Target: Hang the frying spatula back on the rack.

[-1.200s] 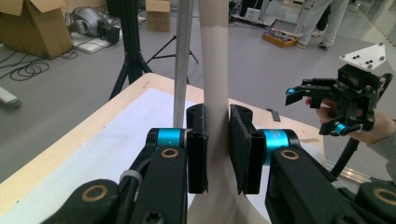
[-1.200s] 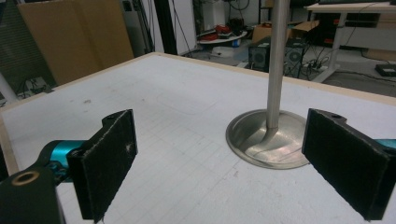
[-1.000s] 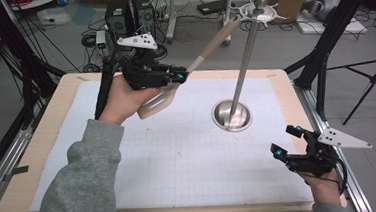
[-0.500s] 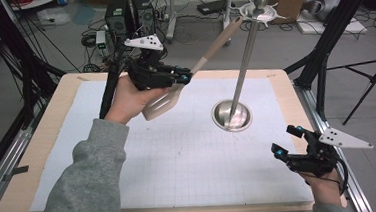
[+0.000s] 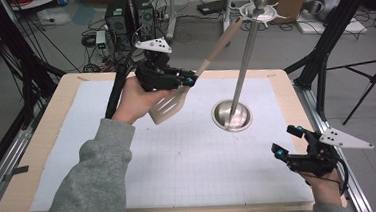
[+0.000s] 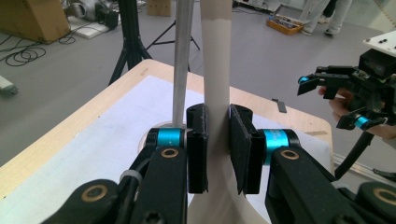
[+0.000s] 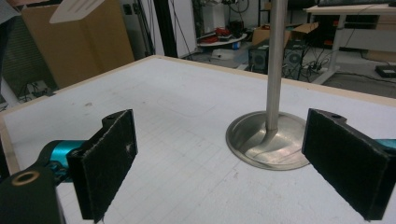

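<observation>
A beige slotted spatula hangs tilted above the white mat, its handle slanting up toward the top of a metal stand. My left gripper is shut on the spatula's neck; in the left gripper view the pads press the beige handle from both sides, with the stand's pole just behind. The stand's round base rests on the mat. My right gripper hovers open near the front right corner, its wide-apart jaws framing the base, nothing between them.
A wooden table carries a white gridded mat. Black frame legs and a tripod stand to the right, computer towers and cables behind the table. The stand's hooked top is beside the spatula's handle end.
My left gripper has shifted slightly right, toward the stand, with the spatula in it. The right gripper has stayed in place.
</observation>
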`<control>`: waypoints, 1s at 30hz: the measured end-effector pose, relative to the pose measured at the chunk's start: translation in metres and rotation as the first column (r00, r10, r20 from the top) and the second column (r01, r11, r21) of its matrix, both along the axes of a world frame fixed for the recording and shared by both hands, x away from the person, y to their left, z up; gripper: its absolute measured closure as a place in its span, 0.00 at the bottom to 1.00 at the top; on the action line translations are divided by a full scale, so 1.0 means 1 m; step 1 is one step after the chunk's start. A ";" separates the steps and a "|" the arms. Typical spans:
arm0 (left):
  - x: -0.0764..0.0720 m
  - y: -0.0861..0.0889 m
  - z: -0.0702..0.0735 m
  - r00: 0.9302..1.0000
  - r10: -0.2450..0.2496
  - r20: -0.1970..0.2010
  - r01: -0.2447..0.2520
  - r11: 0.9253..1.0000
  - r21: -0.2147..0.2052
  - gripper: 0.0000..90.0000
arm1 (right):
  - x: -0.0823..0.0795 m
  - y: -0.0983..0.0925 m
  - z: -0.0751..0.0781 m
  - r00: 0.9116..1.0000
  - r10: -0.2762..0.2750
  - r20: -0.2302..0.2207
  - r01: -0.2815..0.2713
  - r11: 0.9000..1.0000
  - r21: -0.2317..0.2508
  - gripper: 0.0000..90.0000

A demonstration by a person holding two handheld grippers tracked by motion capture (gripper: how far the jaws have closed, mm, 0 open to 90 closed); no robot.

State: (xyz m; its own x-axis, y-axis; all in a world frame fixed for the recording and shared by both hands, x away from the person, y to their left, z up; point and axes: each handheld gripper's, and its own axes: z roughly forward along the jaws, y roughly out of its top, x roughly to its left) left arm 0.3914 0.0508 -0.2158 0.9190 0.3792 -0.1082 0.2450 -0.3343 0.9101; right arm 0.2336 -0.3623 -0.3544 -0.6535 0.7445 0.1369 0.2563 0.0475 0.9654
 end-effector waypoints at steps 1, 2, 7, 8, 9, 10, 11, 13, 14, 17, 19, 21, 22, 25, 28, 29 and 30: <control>0.000 -0.001 -0.001 1.000 0.000 -0.002 0.000 1.000 0.005 0.86 | 0.000 0.000 0.000 1.000 0.000 0.000 0.000 1.000 0.001 0.10; 0.001 -0.002 -0.002 1.000 -0.001 -0.001 0.001 1.000 0.006 0.86 | 0.000 0.000 0.000 1.000 0.000 -0.002 0.000 1.000 0.003 0.10; 0.003 -0.009 -0.005 1.000 0.005 -0.006 -0.005 1.000 0.017 0.86 | -0.001 -0.001 0.000 1.000 -0.003 -0.001 0.003 1.000 0.006 0.10; 0.003 -0.010 -0.005 1.000 0.003 -0.004 -0.003 1.000 0.026 0.86 | -0.001 -0.001 0.000 1.000 -0.002 0.000 0.002 1.000 0.005 0.10; 0.004 -0.011 -0.006 1.000 0.004 -0.008 -0.004 1.000 0.021 0.86 | -0.001 -0.001 0.000 1.000 -0.002 0.000 0.002 1.000 0.007 0.10; 0.004 -0.012 -0.006 1.000 0.001 -0.006 -0.001 1.000 0.029 0.86 | 0.000 -0.001 0.000 1.000 -0.002 0.001 0.002 1.000 0.006 0.10; 0.005 -0.014 -0.007 1.000 0.003 -0.007 -0.003 1.000 0.030 0.86 | 0.000 -0.001 0.000 1.000 -0.001 0.002 0.001 1.000 0.006 0.10; 0.006 -0.016 -0.008 1.000 0.003 -0.008 -0.003 0.999 0.034 0.86 | 0.000 -0.001 0.000 1.000 -0.002 0.004 0.002 1.000 0.006 0.10; 0.006 -0.017 -0.009 1.000 0.003 -0.011 -0.003 0.999 0.033 0.86 | 0.000 -0.001 0.000 1.000 -0.001 0.002 0.001 1.000 0.009 0.10; 0.007 -0.021 -0.010 1.000 0.006 -0.008 -0.006 0.999 0.045 0.86 | 0.000 -0.002 0.000 1.000 0.000 0.006 0.000 1.000 0.010 0.10; 0.007 -0.023 -0.011 1.000 0.010 -0.012 -0.009 0.999 0.041 0.86 | 0.000 -0.002 0.000 1.000 0.000 0.004 0.000 1.000 0.012 0.10; 0.008 -0.025 -0.012 1.000 0.008 -0.010 -0.008 0.999 0.047 0.86 | 0.000 -0.002 0.000 1.000 0.000 0.004 0.000 1.000 0.012 0.10; 0.009 -0.026 -0.012 1.000 0.008 -0.006 -0.008 0.999 0.050 0.86 | -0.001 -0.002 0.000 1.000 -0.001 0.001 0.001 1.000 0.013 0.10; 0.010 -0.028 -0.013 1.000 0.007 -0.003 -0.006 0.998 0.055 0.86 | 0.000 -0.002 -0.001 1.000 -0.001 -0.006 0.001 1.000 0.009 0.10; 0.012 -0.030 -0.014 1.000 0.008 -0.009 -0.008 0.998 0.058 0.86 | 0.000 -0.002 -0.002 1.000 -0.001 -0.002 0.001 1.000 0.011 0.10; 0.012 -0.032 -0.015 1.000 0.012 -0.007 -0.011 0.998 0.056 0.86 | 0.000 -0.002 -0.002 1.000 -0.001 -0.002 0.001 1.000 0.011 0.10; 0.013 -0.032 -0.016 1.000 0.010 -0.004 -0.010 0.998 0.061 0.86 | 0.000 -0.002 -0.002 1.000 -0.001 -0.001 0.001 1.000 0.014 0.10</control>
